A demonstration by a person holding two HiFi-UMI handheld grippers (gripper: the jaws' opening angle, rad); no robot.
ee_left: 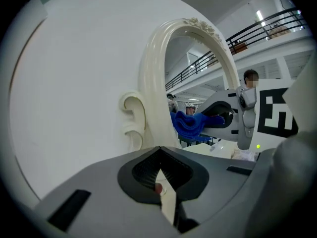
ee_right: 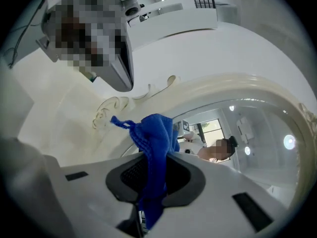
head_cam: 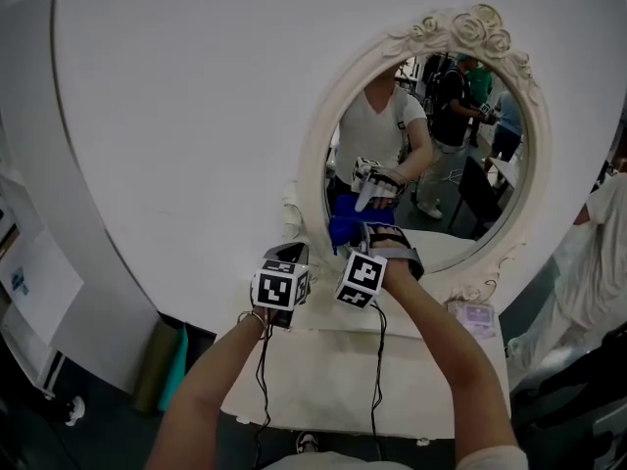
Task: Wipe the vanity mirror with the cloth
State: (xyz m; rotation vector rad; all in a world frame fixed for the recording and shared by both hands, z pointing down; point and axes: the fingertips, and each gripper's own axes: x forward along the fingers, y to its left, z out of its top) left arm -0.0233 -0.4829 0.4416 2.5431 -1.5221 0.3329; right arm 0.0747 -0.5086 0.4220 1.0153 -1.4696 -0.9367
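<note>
The oval vanity mirror (head_cam: 460, 155) in a cream carved frame (head_cam: 313, 164) stands on a white table against a white wall. My right gripper (head_cam: 364, 235) is shut on a blue cloth (head_cam: 345, 228), which is bunched against the lower left of the glass. In the right gripper view the cloth (ee_right: 156, 148) hangs out between the jaws of the right gripper (ee_right: 148, 202), with the frame (ee_right: 237, 88) just beyond. My left gripper (head_cam: 292, 255) sits beside it, close to the frame's lower left scroll, jaws together and holding nothing. In the left gripper view the cloth (ee_left: 188, 124) shows past the frame (ee_left: 153, 83).
The white table (head_cam: 323, 380) carries a small pale packet (head_cam: 477, 313) at the mirror's right foot. Cables hang from both grippers over the table front. Rolled green items (head_cam: 157, 365) stand on the floor at left. A person in white (head_cam: 598, 262) is at the right edge.
</note>
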